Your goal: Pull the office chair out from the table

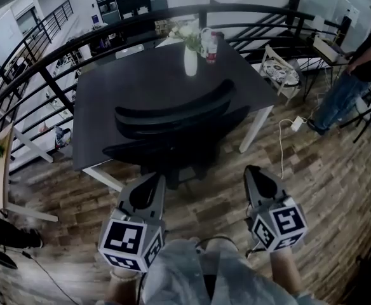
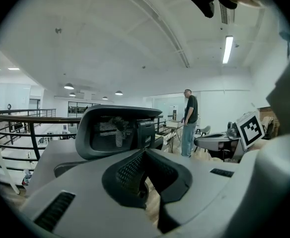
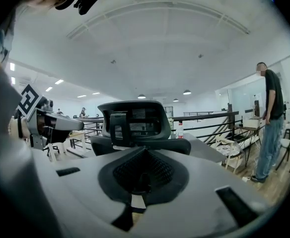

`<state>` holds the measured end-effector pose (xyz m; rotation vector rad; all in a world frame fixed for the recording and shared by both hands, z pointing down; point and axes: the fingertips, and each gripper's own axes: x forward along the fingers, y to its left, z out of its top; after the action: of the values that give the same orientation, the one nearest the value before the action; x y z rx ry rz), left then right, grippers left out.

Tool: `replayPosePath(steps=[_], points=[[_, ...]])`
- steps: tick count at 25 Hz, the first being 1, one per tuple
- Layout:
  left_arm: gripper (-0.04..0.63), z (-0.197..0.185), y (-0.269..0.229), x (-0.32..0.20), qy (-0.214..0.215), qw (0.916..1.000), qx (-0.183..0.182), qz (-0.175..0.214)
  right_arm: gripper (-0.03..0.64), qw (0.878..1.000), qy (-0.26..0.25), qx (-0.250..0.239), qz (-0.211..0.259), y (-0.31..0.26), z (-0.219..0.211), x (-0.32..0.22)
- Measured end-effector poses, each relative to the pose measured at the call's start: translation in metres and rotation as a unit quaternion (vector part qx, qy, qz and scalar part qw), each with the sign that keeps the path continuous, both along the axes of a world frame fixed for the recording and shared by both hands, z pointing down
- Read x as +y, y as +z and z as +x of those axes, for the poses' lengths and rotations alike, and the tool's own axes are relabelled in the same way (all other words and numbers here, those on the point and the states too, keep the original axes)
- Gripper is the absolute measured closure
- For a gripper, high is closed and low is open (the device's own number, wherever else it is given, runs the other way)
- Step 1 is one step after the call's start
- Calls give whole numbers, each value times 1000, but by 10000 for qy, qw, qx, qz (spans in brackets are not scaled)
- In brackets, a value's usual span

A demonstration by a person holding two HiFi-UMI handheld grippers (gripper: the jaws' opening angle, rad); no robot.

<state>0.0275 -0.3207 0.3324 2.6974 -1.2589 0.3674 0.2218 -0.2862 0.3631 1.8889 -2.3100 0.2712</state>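
L claw (image 1: pixel 155 182) & R claw (image 1: pixel 254 171): both pressed together, nothing betw. jaws. Both point roughly level at the office chair (image 1: pixel 173 126), near it but not touching. L claw is left of R claw, well apart. Chair is pushed in at near edge of dark worktop (image 1: pixel 109 88), backrest twd the person.

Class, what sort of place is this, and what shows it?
Probably an open-plan office on a mezzanine: an office chair at a dark table, a black railing round the floor's edge, and a strip light overhead.
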Motion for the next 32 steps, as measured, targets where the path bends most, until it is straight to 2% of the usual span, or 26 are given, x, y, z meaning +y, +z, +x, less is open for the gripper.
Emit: replayPosePath(steps=[6, 11, 15, 19, 23, 25, 26, 28, 32], points=[[583, -5, -5, -9, -167, 9998, -63, 33, 612, 9989, -411, 232, 71, -8, 4, -22], [583, -6, -11, -20, -276, 9993, -5, 264, 612, 9986, -461, 232, 123, -10, 21, -50], [583, -14, -15, -33, -422, 9982, -121, 406, 612, 9979, -556, 317, 89, -12, 28, -74], [583, -20, -19, -44, -655, 9955, -338, 595, 612, 9949, -727, 700, 89, -14, 39, -98], [582, -31, -20, -54, -958, 9862, -897, 1009, 609, 9852, -1072, 1331, 134, -15, 41, -121], [581, -36, -19, -57, -1070, 9800, -1194, 1176, 549, 9719, -1339, 1931, 164, -14, 40, -131], [581, -37, -18, -58, -1099, 9776, -1319, 1220, 532, 9612, -1492, 2315, 185, -12, 38, -135], [580, -40, -11, -61, -1081, 9744, -1558, 1204, 482, 9327, -1806, 3113, 238, -7, 33, -142], [544, -44, 8, -68, -824, 9671, -2103, 1170, 453, 8660, -2485, 4331, 271, 9, 23, -153]])
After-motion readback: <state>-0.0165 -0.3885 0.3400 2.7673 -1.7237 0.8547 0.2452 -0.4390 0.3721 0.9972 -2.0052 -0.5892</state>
